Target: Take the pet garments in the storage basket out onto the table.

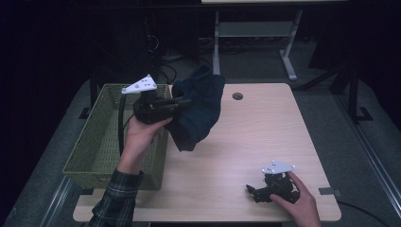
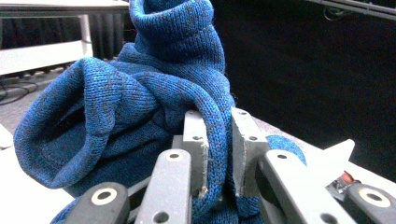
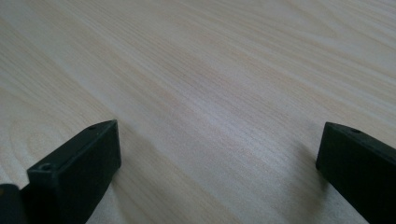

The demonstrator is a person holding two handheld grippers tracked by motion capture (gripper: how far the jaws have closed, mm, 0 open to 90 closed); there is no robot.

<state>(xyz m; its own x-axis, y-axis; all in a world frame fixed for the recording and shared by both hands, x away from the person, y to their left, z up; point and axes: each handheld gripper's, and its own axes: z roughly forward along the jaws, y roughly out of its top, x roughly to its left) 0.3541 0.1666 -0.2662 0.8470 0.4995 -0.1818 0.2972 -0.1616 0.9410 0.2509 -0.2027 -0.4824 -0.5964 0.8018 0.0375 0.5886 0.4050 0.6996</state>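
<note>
Tabletop [image 1: 265, 142]: light wood grain, rectangular, with a small round hole near its far edge.

Basket [image 1: 101, 142]: green woven, rectangular, standing at the left edge of the tabletop and overhanging it on the left side.

Blue knitted garment [image 1: 198, 111]: dark blue knit, bunched and folded. Held up off the tabletop, near the far left part, just beside the basket's right rim. Its lower folds hang down toward the wood; whether they touch it cannot be told. In the left gripper view the blue knitted garment [image 2: 140, 107] rises in thick rolls above the jaws.

Left hand-held gripper [image 1: 182, 105]: raised over the basket's far right corner, gripped by the left hand [image 1: 139, 137], plaid sleeve below. In its own view the left hand-held gripper [image 2: 219, 154] has its jaws drawn close together, with a fold of the knit pinched between them.

Right hand-held gripper [image 1: 251, 190]: resting low at the near right corner of the tabletop, under the right hand [image 1: 295, 201], well apart from the garment. In its own view the right hand-held gripper [image 3: 219, 154] has its jaws spread wide, with bare wood between them and nothing held.
</note>
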